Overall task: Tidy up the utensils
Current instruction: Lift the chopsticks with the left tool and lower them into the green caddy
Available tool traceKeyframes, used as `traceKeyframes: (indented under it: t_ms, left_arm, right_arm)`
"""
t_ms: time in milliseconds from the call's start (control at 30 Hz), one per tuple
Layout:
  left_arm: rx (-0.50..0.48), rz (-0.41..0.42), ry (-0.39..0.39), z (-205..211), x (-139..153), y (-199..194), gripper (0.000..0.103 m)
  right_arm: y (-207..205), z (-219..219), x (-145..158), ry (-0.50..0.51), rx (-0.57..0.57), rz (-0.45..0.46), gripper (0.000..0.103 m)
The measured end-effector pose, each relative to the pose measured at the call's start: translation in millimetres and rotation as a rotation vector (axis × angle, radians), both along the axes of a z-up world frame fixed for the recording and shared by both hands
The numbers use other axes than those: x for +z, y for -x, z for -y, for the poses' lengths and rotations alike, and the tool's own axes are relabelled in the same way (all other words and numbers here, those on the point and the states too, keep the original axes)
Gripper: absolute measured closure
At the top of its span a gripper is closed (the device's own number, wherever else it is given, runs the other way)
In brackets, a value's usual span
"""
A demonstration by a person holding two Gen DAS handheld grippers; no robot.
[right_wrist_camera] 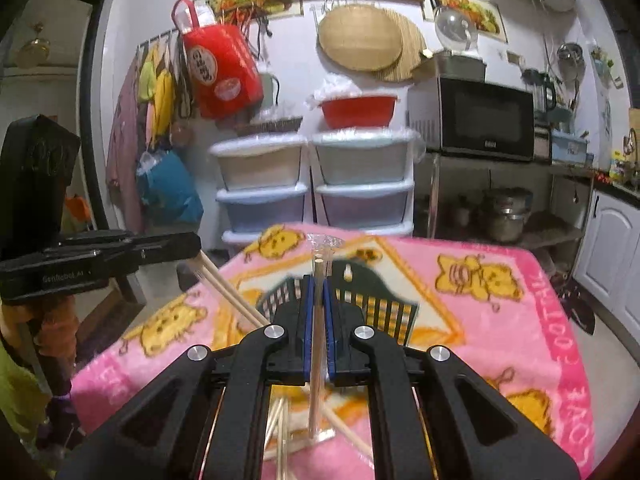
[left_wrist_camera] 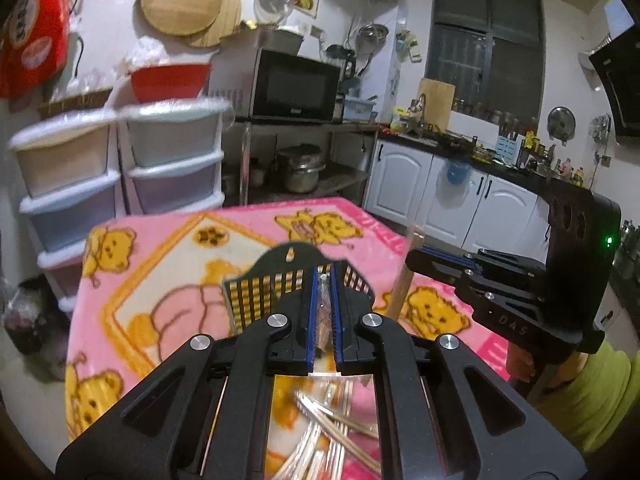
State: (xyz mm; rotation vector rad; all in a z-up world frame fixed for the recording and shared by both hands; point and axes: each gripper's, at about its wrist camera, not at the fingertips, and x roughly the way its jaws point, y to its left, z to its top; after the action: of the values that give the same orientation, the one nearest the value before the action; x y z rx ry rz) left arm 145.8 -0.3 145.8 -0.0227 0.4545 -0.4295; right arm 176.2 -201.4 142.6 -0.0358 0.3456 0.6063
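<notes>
Chopsticks (right_wrist_camera: pixel 317 332): one wrapped pair stands nearly upright between the right gripper's (right_wrist_camera: pixel 318 280) blue pads, jaws closed on it. Pale wood in clear plastic; wrapper top crinkles above the tips, lower end runs down past the gripper body.

Left gripper (left_wrist_camera: pixel 327 270) is likewise closed, on a second wrapped pair (left_wrist_camera: pixel 323 312), seen edge-on in its own view as brownish wood and plastic. In the right view that pair slants from the left gripper's tips down toward the right gripper's frame. Both grippers are held above the table, apart from each other, left one off to the right gripper's left side.

Black basket (left_wrist_camera: pixel 256 284) with slotted walls and a hanging tab sits straight ahead of and below both sets of tips, partly hidden by them; its inside cannot be made out.

More wrapped chopsticks (left_wrist_camera: pixel 320 420) lie in a loose pile on the blanket (right_wrist_camera: pixel 500 320) under the gripper bodies, seen only through frame gaps, count unclear.

Pink bear-print blanket covers the table; far edge just beyond the basket, right edge drops to open floor. Bare blanket to either side of the basket.

Beyond the far edge: stacked drawers (right_wrist_camera: pixel 360 184), blurred. A sleeve (left_wrist_camera: pixel 588 392) behind the right gripper's handle.
</notes>
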Motion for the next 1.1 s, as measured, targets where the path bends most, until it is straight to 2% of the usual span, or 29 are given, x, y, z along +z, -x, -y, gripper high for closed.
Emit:
traceKeyframes:
  t_ms: [333, 533, 833, 1100]
  left_arm:
    - [0.010, 0.072, 0.010, 4.0, 35.2, -10.4, 0.099]
    - [0.027, 0.072, 0.034, 3.0, 39.5, -22.6, 0.099]
    - [0.063, 0.029, 0.051, -0.2, 21.0, -43.7, 0.099]
    - [0.067, -0.027, 0.080, -4.3, -6.3, -53.4, 0.099]
  right_arm:
    - [-10.4, 12.0, 52.7, -0.084, -0.047, 0.139, 0.098]
    - [-28.7, 19.5, 69.5, -0.108, -0.094, 0.160, 0.098]
    - [-54.5, 19.9, 61.8, -0.119, -0.146, 0.141, 0.098]
    - [-72.9, 14.1, 35.1, -0.105, -0.188, 0.088, 0.098]
